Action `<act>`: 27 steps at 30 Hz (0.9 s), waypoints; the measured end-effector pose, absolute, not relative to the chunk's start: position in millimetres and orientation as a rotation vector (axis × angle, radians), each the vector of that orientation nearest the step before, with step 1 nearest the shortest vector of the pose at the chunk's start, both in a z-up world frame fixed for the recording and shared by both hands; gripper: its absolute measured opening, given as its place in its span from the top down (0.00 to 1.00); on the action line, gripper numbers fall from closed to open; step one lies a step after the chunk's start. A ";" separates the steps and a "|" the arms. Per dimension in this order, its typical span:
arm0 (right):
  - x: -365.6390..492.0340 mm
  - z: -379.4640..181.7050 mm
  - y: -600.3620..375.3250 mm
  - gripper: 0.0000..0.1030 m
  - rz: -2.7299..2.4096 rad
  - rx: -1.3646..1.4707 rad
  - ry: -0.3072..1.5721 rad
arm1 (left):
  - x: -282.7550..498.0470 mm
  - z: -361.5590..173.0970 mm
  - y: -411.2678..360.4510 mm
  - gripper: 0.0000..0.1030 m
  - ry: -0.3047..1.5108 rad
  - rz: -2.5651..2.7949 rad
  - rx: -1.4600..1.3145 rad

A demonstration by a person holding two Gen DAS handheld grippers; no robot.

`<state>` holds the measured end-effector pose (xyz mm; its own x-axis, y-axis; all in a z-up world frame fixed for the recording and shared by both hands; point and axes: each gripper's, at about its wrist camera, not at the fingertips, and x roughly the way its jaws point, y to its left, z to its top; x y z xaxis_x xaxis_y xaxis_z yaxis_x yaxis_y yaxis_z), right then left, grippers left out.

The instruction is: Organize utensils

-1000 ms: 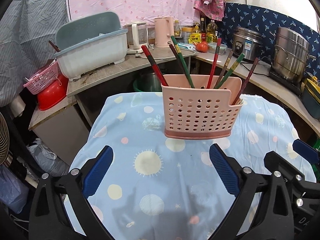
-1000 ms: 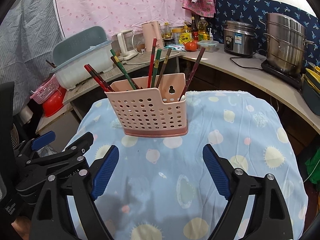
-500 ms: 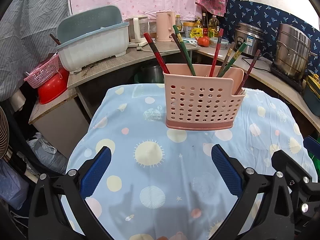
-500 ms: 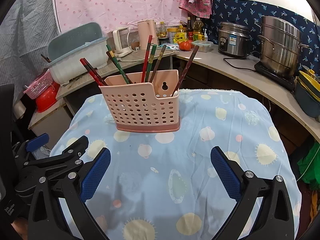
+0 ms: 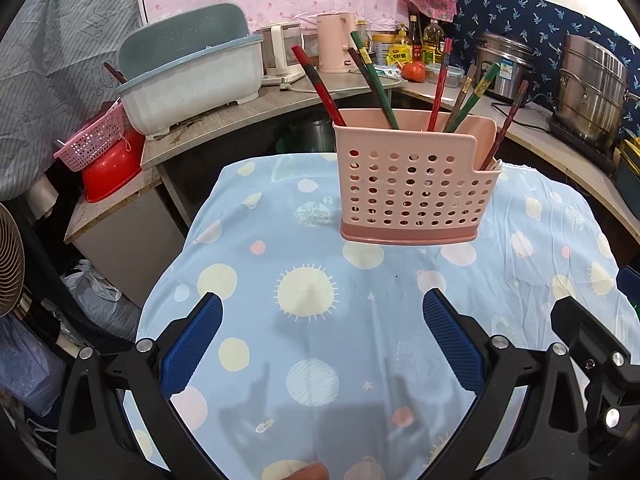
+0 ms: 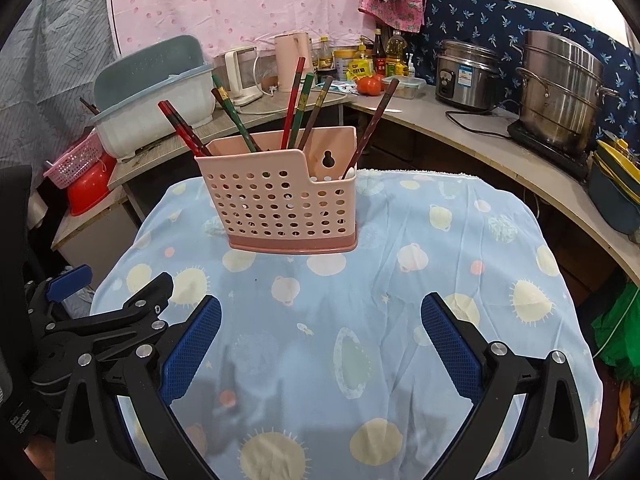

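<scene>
A pink perforated utensil holder (image 5: 414, 188) stands upright on the blue patterned tablecloth (image 5: 312, 288); it also shows in the right wrist view (image 6: 286, 204). Several red, green and brown chopsticks (image 5: 376, 84) lean in it, also seen in the right wrist view (image 6: 298, 104). My left gripper (image 5: 322, 340) is open and empty, well short of the holder. My right gripper (image 6: 320, 340) is open and empty, also short of it. The left gripper's body shows at the left edge of the right wrist view (image 6: 104, 320).
A counter wraps behind the table with a dish drainer tub (image 5: 192, 76), kettles (image 5: 334, 46), bottles, a tomato (image 5: 414, 70), a rice cooker (image 6: 466, 74) and a steel steamer pot (image 6: 560, 96). A red basin (image 5: 110, 168) and pink basket sit left.
Both grippers have pulled back and away from the holder, which now looks farther and smaller. Both stay open and empty.
</scene>
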<state>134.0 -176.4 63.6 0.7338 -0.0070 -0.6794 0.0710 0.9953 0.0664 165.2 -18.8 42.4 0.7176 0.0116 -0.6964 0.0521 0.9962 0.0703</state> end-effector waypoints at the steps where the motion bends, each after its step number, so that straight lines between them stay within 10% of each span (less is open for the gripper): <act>1: 133.9 62.9 -177.5 0.06 -0.043 0.092 0.749 | 164.9 42.4 -18.9 0.07 0.770 -0.022 0.088; 27: 131.1 63.5 -175.5 0.06 -0.054 0.087 0.752 | 163.2 45.2 -19.6 0.07 0.767 -0.002 0.099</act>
<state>131.1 -175.5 63.5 0.7294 -0.0180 -0.6838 0.0800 0.9950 0.0592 163.2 -19.6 45.2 0.7201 0.0347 -0.6930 0.0376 0.9953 0.0888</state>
